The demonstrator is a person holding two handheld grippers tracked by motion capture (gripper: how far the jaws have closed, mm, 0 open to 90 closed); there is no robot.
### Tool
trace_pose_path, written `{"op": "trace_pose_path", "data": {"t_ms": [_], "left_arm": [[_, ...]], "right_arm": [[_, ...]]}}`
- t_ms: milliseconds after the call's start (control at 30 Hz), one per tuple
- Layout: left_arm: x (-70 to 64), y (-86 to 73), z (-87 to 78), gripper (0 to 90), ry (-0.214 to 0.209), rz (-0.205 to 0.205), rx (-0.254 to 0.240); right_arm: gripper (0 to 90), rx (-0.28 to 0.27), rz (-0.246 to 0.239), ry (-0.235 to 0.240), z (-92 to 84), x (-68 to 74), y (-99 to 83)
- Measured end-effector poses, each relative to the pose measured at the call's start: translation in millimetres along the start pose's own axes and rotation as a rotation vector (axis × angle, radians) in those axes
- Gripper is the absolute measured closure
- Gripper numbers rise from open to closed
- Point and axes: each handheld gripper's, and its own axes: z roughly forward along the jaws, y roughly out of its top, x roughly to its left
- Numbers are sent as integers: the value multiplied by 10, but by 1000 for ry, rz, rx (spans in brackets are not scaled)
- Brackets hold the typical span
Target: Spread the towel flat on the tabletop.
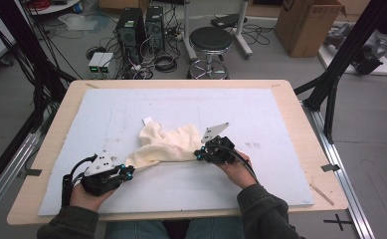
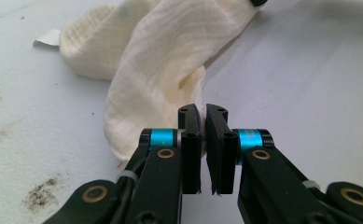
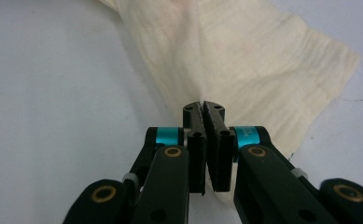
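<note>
My left gripper (image 1: pixel 126 172), at seven o'clock on the table (image 1: pixel 300 112), is clenched on the near-left corner of the cream cloth (image 1: pixel 163 144); my right gripper (image 1: pixel 199 153), near five o'clock, is pinched shut on the cloth's right edge. The cloth lies bunched at the middle of the white mat (image 1: pixel 260 119). I judge it light, limp and crinkly, so corners and hems are the best holds. The left gripper view reveals grime on the mat (image 2: pixel 41 196).
</note>
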Motion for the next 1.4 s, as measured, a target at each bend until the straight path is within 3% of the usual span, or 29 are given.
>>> {"op": "trace_pose_path", "data": {"t_ms": [167, 267, 400, 500, 667, 800, 900, 1000, 1133, 1233, 1400], "left_arm": [[7, 4, -42, 842, 7, -2, -14], [15, 0, -59, 842, 11, -1, -16], [29, -1, -54, 842, 15, -2, -16], [53, -2, -34, 842, 17, -6, -11], [119, -2, -2, 842, 29, -16, -14], [192, 4, 57, 842, 38, -39, -15], [229, 9, 112, 842, 37, -49, -13], [238, 9, 116, 842, 34, -46, -9], [225, 8, 123, 841, 36, -47, -17], [212, 12, 110, 840, 38, -37, -15], [185, 13, 102, 839, 37, -33, -13]], "right_arm": [[880, -42, 12, 32, -246, 40, 55], [879, -72, 35, 28, -378, 36, 87], [878, -78, 91, 9, -409, -103, 171], [875, -54, 121, -12, -283, -245, 275], [875, -5, 142, -96, 62, -472, 407], [875, -16, 156, -156, 265, -620, 477], [868, -9, 190, -160, 418, -727, 469], [790, 21, 211, -133, 512, -781, 414], [710, -32, 212, -106, 362, -751, 429], [695, -94, 178, -105, 166, -662, 465], [675, -122, 112, -106, -98, -463, 425]]}}
